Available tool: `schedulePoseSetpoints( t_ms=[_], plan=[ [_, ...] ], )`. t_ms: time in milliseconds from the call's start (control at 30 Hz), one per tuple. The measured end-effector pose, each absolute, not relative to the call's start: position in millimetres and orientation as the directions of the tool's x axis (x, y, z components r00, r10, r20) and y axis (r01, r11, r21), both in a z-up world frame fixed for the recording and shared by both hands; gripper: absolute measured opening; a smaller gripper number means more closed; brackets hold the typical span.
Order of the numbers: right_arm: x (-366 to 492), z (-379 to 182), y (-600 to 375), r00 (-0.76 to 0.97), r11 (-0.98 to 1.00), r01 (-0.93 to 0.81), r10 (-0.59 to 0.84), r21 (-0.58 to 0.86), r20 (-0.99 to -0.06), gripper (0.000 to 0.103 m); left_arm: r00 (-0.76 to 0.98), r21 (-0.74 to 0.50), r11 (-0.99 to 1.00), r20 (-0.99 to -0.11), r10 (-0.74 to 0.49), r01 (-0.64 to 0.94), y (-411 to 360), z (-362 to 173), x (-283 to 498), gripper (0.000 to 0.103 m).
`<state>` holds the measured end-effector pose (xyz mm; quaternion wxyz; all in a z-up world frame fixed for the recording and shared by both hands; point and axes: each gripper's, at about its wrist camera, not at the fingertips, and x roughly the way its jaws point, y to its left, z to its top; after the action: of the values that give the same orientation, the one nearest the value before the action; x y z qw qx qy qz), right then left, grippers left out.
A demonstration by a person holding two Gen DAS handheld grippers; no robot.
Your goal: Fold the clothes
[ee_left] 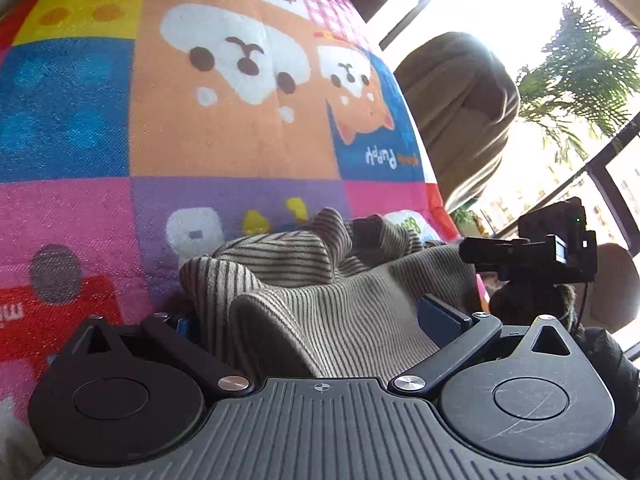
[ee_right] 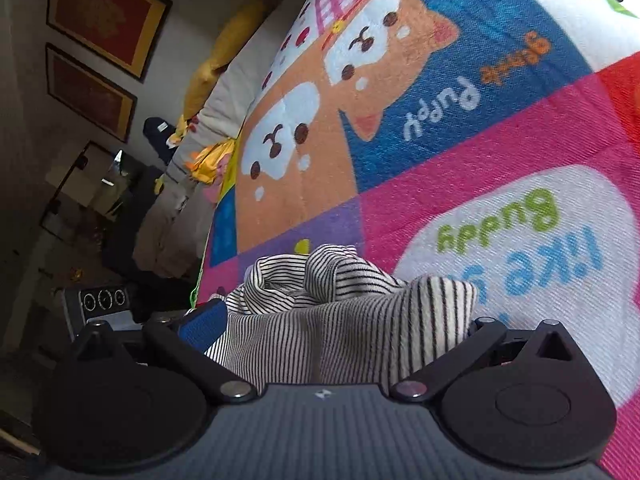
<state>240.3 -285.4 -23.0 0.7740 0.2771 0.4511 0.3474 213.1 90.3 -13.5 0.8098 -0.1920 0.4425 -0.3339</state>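
The striped garment point(ee_left: 320, 300) lies bunched on the colourful puppy blanket point(ee_left: 224, 128). Around it, the left claw point(ee_left: 320, 320) stands wide open, and the right claw point(ee_right: 332, 328) is spread open too, its pads clear of the cloth.

Black-and-white pinstriped garment point(ee_right: 340, 320); patchwork blanket point(ee_left: 160, 140) in pink, blue, orange, yellow, purple, with cartoon puppies; blue gripper pads point(ee_right: 204, 326).
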Motion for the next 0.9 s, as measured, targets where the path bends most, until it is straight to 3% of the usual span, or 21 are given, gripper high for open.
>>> schedulePoseSetpoints(
  t_ms=[133, 267, 400, 600, 733, 900],
  plan=[
    [242.0, -20.3, -270.6, 0.252, 0.551, -0.342, 0.834, 0.761, -0.491, 0.103, 0.322, -0.699, 0.607, -0.516, -0.794, 0.378, 93.6, -18.3, 212.0, 0.103],
    [193.8, 1.2, -270.1, 0.176, 0.468, -0.462, 0.881, 0.753, -0.439, 0.103, 0.249, -0.685, 0.53, -0.473, -0.845, 0.499, 93.9, -2.3, 169.6, 0.103],
    [123.2, 19.4, -280.4, 0.134, 0.409, -0.564, 0.902, 0.717, -0.41, 0.103, 0.197, -0.618, 0.504, -0.496, -0.845, 0.604, 92.7, 2.2, 107.6, 0.103],
    [49.6, 17.9, -281.0, 0.144, 0.439, -0.616, 0.879, 0.654, -0.454, 0.103, 0.262, -0.471, 0.543, -0.538, -0.801, 0.695, 83.9, 2.4, 38.2, 0.103],
    [13.7, 16.1, -265.3, 0.22, 0.544, -0.66, 0.799, 0.518, -0.559, 0.103, 0.286, -0.392, 0.54, -0.544, -0.789, 0.745, 74.2, 5.1, 6.4, 0.103],
    [-37.5, 24.0, -236.8, 0.418, 0.674, -0.717, 0.618, 0.176, -0.666, 0.103, 0.452, -0.185, 0.662, -0.597, -0.663, 0.726, 69.8, 10.4, -22.5, 0.103]
  ],
)
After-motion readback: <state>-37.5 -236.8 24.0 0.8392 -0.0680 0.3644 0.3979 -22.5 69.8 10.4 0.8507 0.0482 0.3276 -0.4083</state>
